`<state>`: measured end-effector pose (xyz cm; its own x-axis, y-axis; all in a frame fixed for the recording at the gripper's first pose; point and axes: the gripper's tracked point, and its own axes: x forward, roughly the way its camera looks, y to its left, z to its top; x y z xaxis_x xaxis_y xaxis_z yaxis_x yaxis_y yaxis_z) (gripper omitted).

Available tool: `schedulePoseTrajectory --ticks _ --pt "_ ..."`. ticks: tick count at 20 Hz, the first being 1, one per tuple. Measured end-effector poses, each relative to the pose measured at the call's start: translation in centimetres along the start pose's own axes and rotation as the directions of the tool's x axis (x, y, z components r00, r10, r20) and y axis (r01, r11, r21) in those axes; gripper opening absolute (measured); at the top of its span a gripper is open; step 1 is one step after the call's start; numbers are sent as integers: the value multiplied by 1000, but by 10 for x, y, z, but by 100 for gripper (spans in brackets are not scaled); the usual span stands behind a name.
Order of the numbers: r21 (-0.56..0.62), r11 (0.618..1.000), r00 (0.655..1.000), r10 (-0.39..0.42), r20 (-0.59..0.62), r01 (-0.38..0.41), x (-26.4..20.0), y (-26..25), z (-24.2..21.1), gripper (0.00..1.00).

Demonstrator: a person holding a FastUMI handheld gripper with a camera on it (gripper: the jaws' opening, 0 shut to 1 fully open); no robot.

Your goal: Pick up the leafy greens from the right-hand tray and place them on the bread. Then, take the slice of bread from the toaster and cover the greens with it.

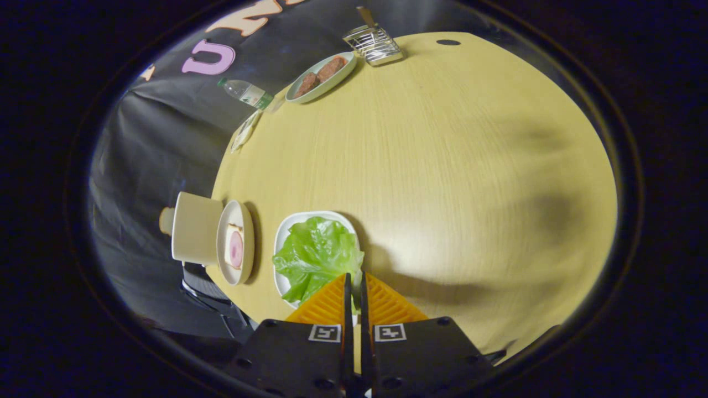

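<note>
**Gripper closes over lettuce tray**

The gripper (pixel 354 290), lower centre, has its 2 orange fingers (pixel 326 304) nearly together, a narrow slit between them; whether they pinch the lettuce leaf (pixel 316 255) is unclear. The leaf's long axis runs up-down on the white tray (pixel 283 235). Left of it, the bread plate (pixel 238 242) and toaster (pixel 194 228). No readable writing.

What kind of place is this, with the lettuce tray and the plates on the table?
Likely a staged booth for food-prep practice: a light wooden table against black cloth, set with leafy greens on a white tray and a toaster. The gripper fingers sit nearly closed at the greens' edge.
</note>
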<state>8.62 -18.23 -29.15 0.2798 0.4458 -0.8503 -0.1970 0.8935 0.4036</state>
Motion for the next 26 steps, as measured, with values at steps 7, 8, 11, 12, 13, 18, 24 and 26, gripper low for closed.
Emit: schedulePoseTrajectory --ticks 7,8,11,12,13,18,24,26 --pt "-10 1000 998 24 64 -23 -20 20 4 4" --pt "-1 999 997 32 74 -32 -25 26 5 3" --pt "19 997 992 68 103 -70 -39 46 7 3" --pt "23 996 991 82 106 -85 -46 54 6 3" --pt "24 995 990 91 107 -94 -52 61 5 3" --pt "-20 990 980 142 142 -140 -80 109 6 3" --pt "-38 963 952 268 146 -265 -86 200 6 3" --pt "-26 948 938 317 142 -316 -76 231 7 3"
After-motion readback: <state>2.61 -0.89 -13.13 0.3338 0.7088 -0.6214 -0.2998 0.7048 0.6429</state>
